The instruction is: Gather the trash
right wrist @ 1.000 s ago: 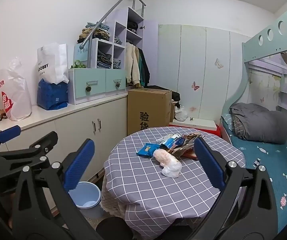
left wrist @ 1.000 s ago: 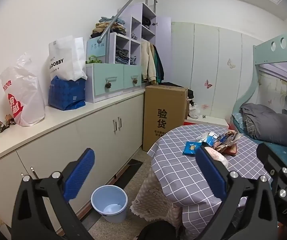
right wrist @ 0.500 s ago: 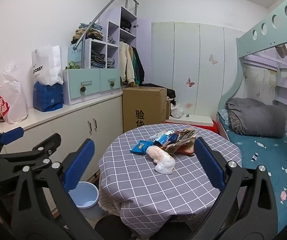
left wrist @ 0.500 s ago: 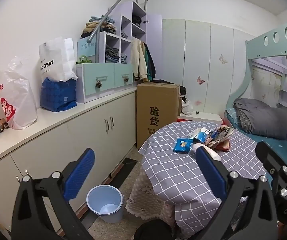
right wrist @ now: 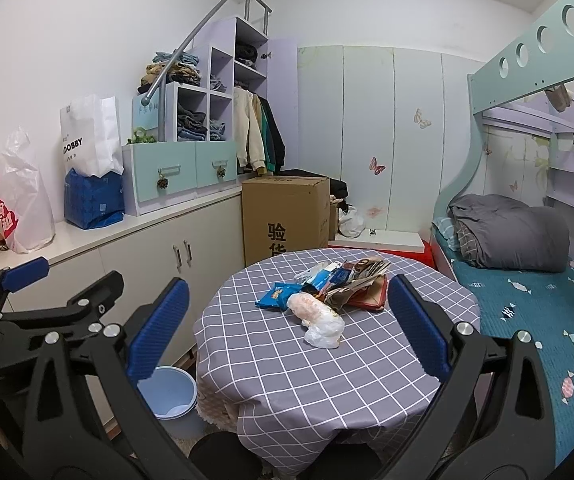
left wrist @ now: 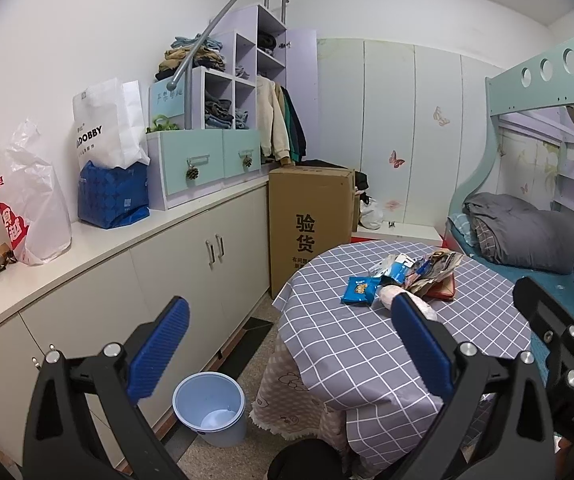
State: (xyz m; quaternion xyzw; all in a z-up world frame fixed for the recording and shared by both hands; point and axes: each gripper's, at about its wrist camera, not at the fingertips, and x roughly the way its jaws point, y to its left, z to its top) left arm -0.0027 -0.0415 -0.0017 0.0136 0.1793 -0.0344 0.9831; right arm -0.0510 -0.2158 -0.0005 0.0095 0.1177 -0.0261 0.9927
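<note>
Both released, the left hand-held gripper (left wrist: 287, 336) and right hand-held gripper (right wrist: 287, 332) are closing in on the tabletop (right wrist: 287, 364) trash pile (right wrist: 343, 284), readying a first pick.

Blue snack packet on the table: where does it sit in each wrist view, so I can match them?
Left wrist: the blue snack packet lies right of centre, at the left edge of the trash pile.
Right wrist: the blue snack packet lies near centre, again left of the pile.
Shared landmark: the cardboard box behind the table.
</note>
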